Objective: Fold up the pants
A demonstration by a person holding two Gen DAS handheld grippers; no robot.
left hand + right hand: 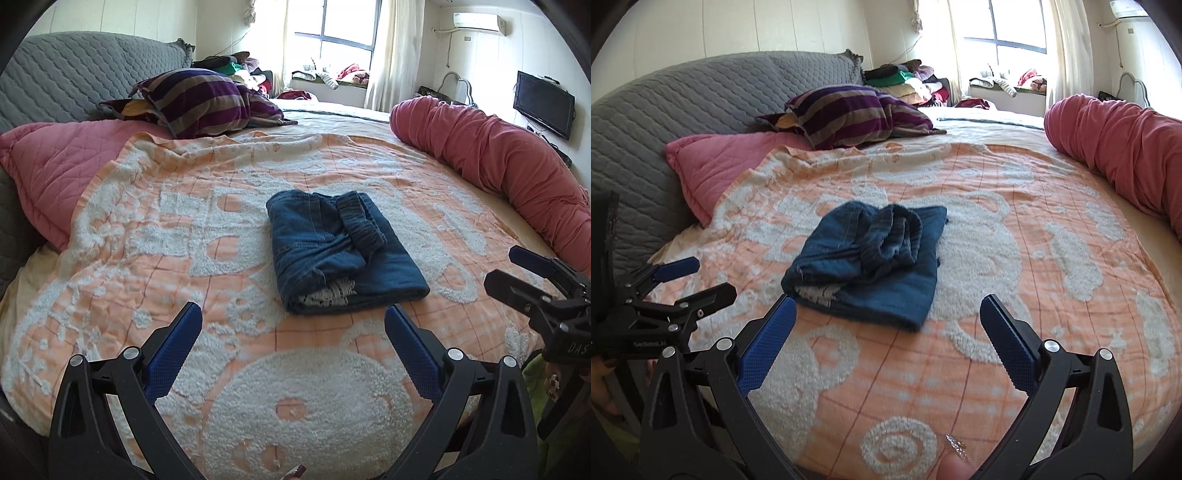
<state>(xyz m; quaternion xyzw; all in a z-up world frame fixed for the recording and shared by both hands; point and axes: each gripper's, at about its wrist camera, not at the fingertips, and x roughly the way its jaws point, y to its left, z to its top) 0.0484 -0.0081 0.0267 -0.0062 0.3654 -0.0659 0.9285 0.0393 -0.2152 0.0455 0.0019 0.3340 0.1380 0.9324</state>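
Sunlit bedroom, seen from your left wrist: the peach-and-white textured blanket point(229, 236) covers the bed, with a pink quilted pillow point(55, 173) at its left edge and a long rolled pink duvet point(491, 147) along the right. Your folded dark blue denim pants point(340, 251) lie near the middle of the blanket, a bit of white lining showing at the near open edge. Your left tool point(293, 319) hovers just short of the pants with its blue-padded fingers spread wide and nothing between them. Your right tool point(513, 267) shows at the right edge, its fingers apart and empty.

From your right wrist, the same folded pants point(871, 266) sit ahead and slightly left on the blanket point(1015, 258), the ribbed waistband bunched on top. Your right tool point(888, 315) is spread wide, clear of the cloth. Your left tool point(701, 277) appears at the left, parted and holding nothing. A purple striped pillow point(849, 110) rests by the grey quilted headboard point(683, 96).
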